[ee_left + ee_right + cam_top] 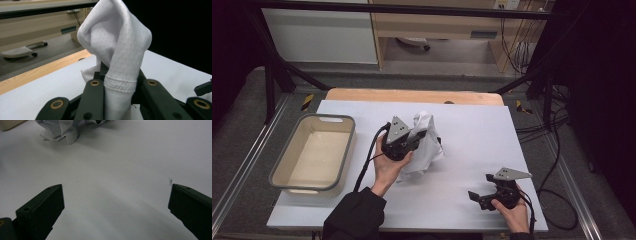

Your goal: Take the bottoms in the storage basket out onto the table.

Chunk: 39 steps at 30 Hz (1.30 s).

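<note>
Left gripper (419,136) holds the white cloth (427,145) above the middle of the worktop (472,150).

Its jaws are closed on a bunched fold of the cloth (117,50), and the lower part seems to touch the worktop. The right gripper (476,197) rests at about 4 o'clock from the cloth, well apart, jaws wide open with nothing between. A beige tub (314,152) stands at 9 o'clock.

bg: grey floor (242,130) | pale wood desk (437,25) at back w/ cables (517,50) beside | white cabinet (319,35) back left | black frame bars (402,9) (overhead + diagonal) | edges dark, lighting dim
</note>
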Tool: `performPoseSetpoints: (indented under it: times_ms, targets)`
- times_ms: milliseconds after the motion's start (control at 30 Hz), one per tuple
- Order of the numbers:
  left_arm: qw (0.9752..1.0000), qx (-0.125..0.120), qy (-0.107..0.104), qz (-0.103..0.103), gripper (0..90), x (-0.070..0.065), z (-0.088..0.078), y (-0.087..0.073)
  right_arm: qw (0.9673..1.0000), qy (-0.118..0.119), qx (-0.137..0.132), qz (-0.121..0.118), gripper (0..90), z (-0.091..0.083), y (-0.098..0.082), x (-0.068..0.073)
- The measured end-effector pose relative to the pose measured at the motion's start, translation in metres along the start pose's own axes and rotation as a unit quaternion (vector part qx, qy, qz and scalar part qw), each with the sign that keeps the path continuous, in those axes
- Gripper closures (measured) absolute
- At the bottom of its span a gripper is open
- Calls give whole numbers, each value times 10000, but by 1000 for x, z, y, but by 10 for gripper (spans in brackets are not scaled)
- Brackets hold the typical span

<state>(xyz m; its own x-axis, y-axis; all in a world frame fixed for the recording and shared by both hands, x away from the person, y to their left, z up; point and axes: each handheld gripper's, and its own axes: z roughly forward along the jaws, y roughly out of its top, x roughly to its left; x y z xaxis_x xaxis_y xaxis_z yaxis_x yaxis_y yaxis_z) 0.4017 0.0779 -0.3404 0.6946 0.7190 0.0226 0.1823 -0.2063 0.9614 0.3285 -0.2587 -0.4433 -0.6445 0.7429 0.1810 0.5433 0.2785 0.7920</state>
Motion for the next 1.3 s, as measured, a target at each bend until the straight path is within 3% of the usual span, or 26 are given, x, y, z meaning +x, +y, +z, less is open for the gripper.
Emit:
performPoseSetpoints:
  times_ms: [867,1300]
  targets:
    - [9998,154,81,-68,778,-2,13,-24,10000,-11,8,-12,7,0,0,0]
    - [9996,264,0,-82,774,-3,18,-30,10000,-9,6,-9,7,0,0,0]
